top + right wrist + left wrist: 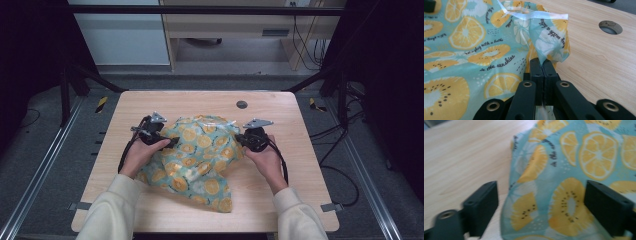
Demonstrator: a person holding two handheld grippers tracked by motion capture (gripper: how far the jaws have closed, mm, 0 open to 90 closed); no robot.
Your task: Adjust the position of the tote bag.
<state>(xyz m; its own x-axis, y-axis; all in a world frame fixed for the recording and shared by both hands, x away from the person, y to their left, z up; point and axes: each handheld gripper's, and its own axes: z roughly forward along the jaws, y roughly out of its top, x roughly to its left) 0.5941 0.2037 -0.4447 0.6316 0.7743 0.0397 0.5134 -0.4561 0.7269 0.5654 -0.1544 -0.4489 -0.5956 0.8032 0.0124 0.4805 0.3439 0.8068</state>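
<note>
A cloth [200, 160] with orange slices on it lies bunched in the middle of the bench [280, 210]. The right hand-held gripper [543, 65] pinches the cloth's edge tight, so it can lift that side. The left hand-held gripper [541, 207] has its jaws wide apart around the other edge, ready to grab it.

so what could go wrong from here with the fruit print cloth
The right tongs pinch just a thin fold near the white-trimmed edge of the cloth, so a pull could slip it free. The left tongs stand open astride the cloth's edge and might close on several bunched layers instead of one. With one side held, lifting now could drag the crumpled heap across the table.
</note>
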